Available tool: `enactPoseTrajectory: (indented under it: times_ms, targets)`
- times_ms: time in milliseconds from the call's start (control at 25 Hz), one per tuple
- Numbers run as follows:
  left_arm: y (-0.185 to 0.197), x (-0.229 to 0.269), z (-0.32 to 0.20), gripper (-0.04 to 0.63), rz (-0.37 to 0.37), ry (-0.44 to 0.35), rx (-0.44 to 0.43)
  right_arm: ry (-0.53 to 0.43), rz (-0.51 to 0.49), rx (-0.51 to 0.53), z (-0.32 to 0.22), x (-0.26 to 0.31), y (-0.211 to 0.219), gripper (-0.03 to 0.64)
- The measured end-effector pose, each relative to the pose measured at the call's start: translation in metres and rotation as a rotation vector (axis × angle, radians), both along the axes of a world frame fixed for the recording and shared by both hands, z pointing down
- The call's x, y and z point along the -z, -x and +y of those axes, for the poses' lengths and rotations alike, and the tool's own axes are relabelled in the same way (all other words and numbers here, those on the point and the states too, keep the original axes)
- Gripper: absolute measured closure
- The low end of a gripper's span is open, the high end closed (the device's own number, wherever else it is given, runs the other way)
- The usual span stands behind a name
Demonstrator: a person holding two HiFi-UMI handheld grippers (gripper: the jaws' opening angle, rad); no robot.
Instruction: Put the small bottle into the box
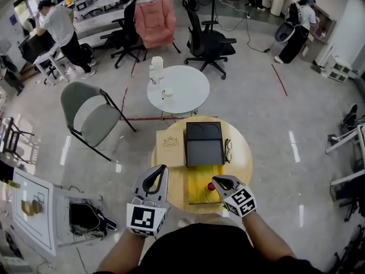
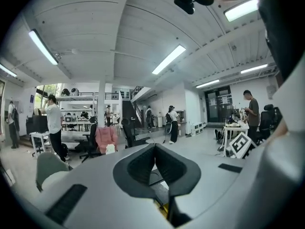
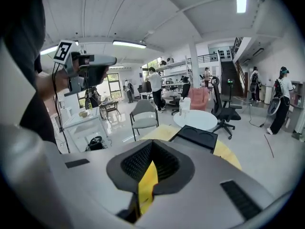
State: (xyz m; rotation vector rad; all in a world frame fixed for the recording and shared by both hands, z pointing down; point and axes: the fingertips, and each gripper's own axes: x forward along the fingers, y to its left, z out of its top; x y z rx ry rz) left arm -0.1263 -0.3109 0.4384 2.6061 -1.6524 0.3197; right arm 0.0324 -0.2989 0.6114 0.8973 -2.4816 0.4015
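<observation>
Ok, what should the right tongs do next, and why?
Probably open and drop around the small red thing on the yellow mat; it looks like the bottle's top. The right tongs are shut with nothing between them, right beside it, and the box lies just beyond.

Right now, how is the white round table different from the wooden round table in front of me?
The white table has a white top; the wooden table is light tan. The white table carries pale containers at its edge; the wooden table bears a black box, glasses and a yellow panel. The wooden table is right before you; the white table stands beyond it. Both are round.
</observation>
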Motion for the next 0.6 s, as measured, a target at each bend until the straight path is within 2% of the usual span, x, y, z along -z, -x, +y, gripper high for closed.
enactPoseTrajectory:
  times_ms: [120,440,600]
  targets:
    - [0.0,0.001,0.007,0.577,-0.036,-0.019,-0.012,-0.033,-0.019,-0.011,0.002,0.024,0.001,0.603]
    - [0.006,0.006,0.027,0.577,-0.015,-0.021,-0.033,-0.155,-0.065,-0.074,0.011,0.094,-0.006,0.603]
    - [0.011,0.011,0.037,0.577,-0.012,-0.028,-0.04,-0.2,-0.074,-0.059,0.023,0.125,-0.004,0.603]
